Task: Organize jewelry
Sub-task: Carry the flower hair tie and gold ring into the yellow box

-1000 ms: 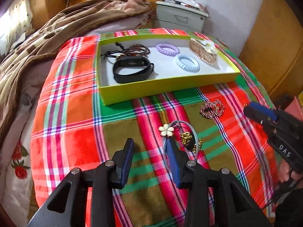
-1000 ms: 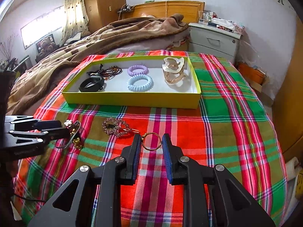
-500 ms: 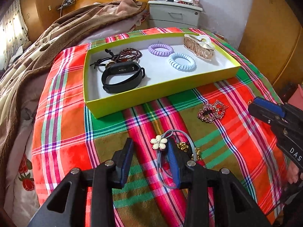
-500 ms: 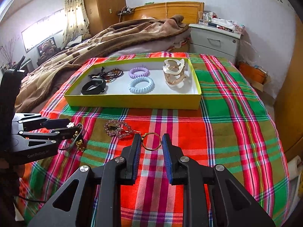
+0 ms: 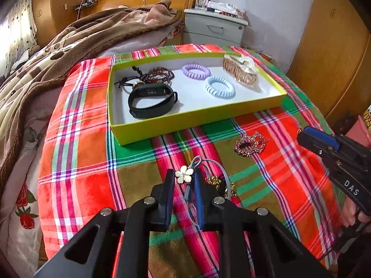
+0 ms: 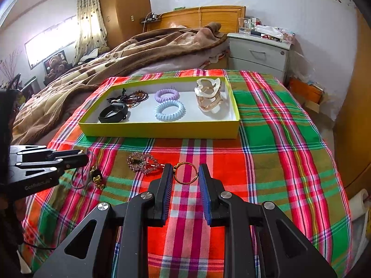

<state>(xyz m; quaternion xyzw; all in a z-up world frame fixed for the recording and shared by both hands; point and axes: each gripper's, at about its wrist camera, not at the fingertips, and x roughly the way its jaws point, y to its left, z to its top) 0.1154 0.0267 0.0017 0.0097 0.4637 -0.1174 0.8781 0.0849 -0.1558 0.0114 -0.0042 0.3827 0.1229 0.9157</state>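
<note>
Grey cord necklace (image 5: 209, 169) bears cream flower charm (image 5: 184, 174).

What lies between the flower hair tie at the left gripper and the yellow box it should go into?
Nothing visible. Only bare plaid blanket separates the flower hair tie, between the left gripper fingers, from the yellow box. The box's low front wall must be cleared.

Both fisheye cameras sit just behind their own fingers and look steeply down across the plaid-covered bed toward the headboard wall. The left wrist view looks from the left, close over the blanket (image 5: 88, 162); the right wrist view looks from further right. Both share the yellow-green tray (image 5: 197, 125) (image 6: 162, 132), the nightstand (image 6: 257, 53), and each other's gripper at the frame edge.
</note>
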